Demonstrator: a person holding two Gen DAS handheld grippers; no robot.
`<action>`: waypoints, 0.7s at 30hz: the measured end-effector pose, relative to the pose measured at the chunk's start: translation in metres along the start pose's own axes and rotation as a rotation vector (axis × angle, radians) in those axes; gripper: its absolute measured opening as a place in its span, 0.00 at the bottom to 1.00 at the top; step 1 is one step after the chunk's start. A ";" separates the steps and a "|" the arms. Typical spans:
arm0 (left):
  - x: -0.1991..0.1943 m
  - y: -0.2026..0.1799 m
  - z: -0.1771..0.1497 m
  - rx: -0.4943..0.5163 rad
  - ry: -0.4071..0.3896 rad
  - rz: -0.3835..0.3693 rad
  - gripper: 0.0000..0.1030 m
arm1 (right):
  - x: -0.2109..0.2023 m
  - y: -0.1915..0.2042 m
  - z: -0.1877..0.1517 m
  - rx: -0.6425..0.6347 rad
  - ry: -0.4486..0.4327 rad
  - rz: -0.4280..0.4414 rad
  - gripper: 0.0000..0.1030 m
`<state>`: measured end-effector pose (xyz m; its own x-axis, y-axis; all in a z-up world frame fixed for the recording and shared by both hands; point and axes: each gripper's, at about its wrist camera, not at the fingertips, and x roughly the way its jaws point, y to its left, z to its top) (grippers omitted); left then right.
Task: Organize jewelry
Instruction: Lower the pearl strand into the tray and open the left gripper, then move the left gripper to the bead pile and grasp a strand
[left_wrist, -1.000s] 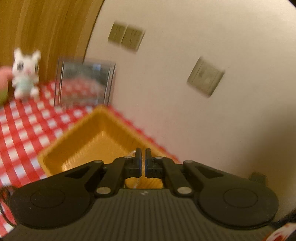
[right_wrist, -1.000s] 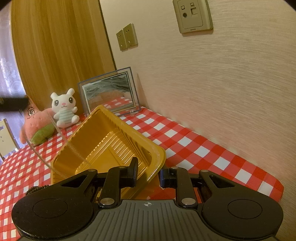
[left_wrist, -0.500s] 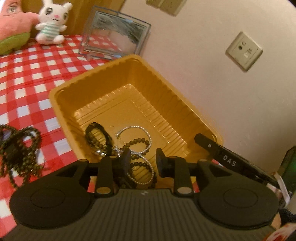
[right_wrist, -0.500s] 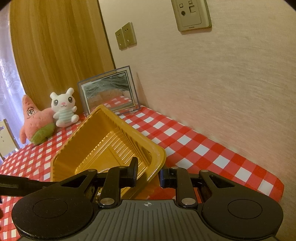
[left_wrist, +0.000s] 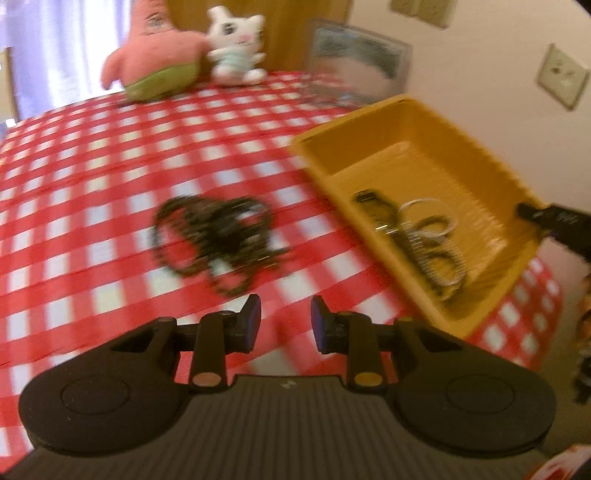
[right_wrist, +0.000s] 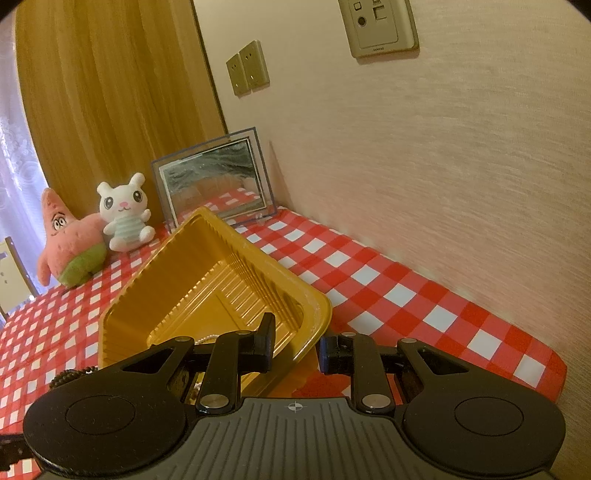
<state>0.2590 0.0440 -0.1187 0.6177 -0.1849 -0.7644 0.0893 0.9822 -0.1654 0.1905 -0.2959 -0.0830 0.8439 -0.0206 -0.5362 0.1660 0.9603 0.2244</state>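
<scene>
1. Left wrist view: your left gripper (left_wrist: 284, 321) hangs above the red-and-white checked tablecloth (left_wrist: 92, 177) with its jaws spread and nothing between them. The next piece to take, as I judge it, is the tangled heap of dark beaded necklaces (left_wrist: 218, 236) lying on the cloth just ahead of the fingertips, well apart from the tray.
2. In the same view, the ribbed yellow plastic tray (left_wrist: 476, 147) sits to the right, with a dark bracelet and pale pearl-like strands (left_wrist: 424, 236) already lying in it. This view is blurred, so settle the hand before you descend.
3. Come down over a thick part of the heap, not a lone strand, so that one pinch lifts most of it. Keep the jaws wide until both tips reach the cloth.
4. Lift straight up and slowly; a trailing loop could drag on the cloth or catch the tray's rim.
5. Right wrist view: your right gripper (right_wrist: 295, 345) has its jaws spread either side of the tray's near corner (right_wrist: 314, 314), one finger inside the wall and one outside. Whether they touch the rim I cannot tell.
6. Hold that hand steady so the tray does not slide when the beads drop in.
</scene>
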 end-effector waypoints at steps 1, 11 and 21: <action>0.001 0.005 -0.002 -0.001 0.002 0.015 0.24 | 0.000 0.000 0.000 -0.001 0.000 -0.001 0.22; 0.017 0.016 0.000 0.059 -0.012 0.073 0.22 | 0.000 0.000 -0.001 -0.003 0.003 -0.005 0.22; 0.045 0.000 0.008 0.115 0.006 0.019 0.14 | -0.001 0.001 -0.003 -0.004 0.004 -0.012 0.22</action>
<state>0.2931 0.0360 -0.1484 0.6151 -0.1664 -0.7707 0.1671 0.9828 -0.0789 0.1887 -0.2942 -0.0848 0.8397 -0.0304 -0.5423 0.1737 0.9611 0.2150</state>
